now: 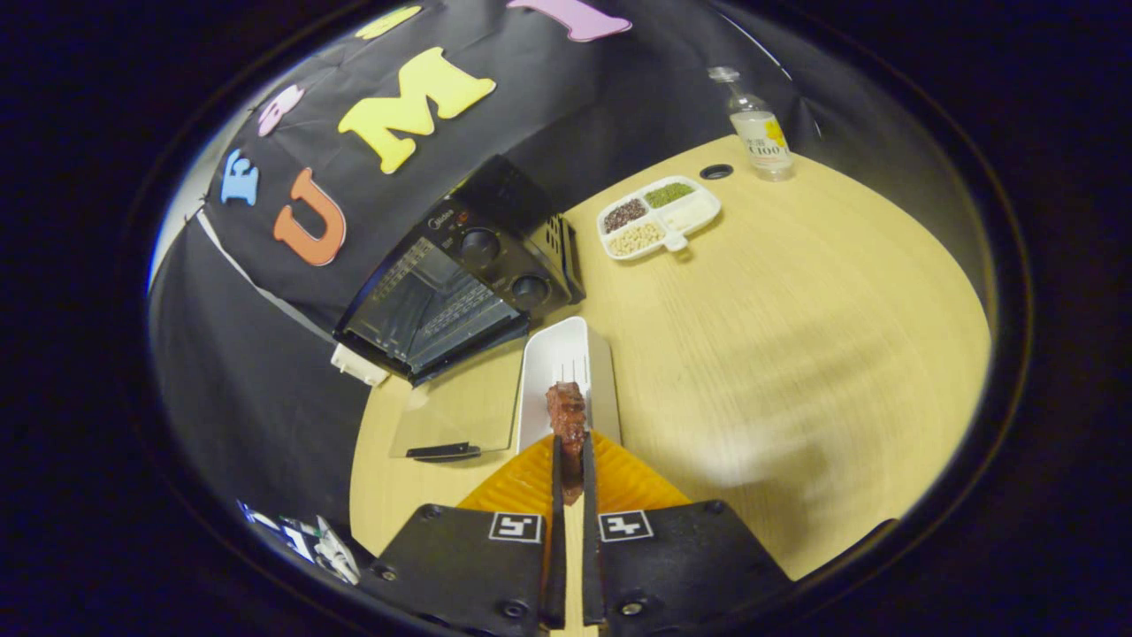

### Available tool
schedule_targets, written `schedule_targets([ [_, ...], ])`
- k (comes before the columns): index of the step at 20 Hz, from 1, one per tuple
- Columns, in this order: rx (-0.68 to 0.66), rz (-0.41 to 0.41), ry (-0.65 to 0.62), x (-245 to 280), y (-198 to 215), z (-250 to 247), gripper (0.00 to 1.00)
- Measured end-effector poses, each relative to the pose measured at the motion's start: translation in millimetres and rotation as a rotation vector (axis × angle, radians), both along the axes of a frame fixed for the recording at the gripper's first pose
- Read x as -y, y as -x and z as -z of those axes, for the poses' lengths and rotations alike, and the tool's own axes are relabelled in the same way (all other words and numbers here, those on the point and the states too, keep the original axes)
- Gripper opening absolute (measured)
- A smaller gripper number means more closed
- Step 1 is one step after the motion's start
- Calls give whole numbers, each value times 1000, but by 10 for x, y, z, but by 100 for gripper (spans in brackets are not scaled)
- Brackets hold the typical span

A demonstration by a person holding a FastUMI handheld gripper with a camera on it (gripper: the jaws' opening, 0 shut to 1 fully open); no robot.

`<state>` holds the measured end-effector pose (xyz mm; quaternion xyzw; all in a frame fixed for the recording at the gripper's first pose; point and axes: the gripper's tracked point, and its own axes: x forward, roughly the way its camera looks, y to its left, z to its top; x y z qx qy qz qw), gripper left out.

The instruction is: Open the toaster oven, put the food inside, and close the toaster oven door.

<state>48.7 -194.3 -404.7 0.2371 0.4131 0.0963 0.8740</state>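
Upper left-centre: black toaster oven at table edge, door dropped fully open, glass flat on the wood table. Just right of door: white tray, long side toward the fingers. Bottom centre: gripper, fingers nearly together, clamped on a dark red-brown piece of food, held above tray's near end. Upper right-centre: divided white dish w/ grains. Further upper right: clear bottle, upright.

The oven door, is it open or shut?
Open: the oven door lies folded down flat on the table. The claw grips the meat.
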Motion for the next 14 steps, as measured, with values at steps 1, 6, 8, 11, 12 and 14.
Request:
schedule_targets([
  [1,17,-4,16,-9,-6,-73,9],
  [6,94,-80,188,-138,43,-434,9],
  [8,132,-112,265,-252,-9,-572,8],
  [11,174,-153,332,-466,-65,-733,8],
  [12,193,-163,351,-541,-89,-782,8],
  [14,244,-158,362,-722,-181,-876,8],
])
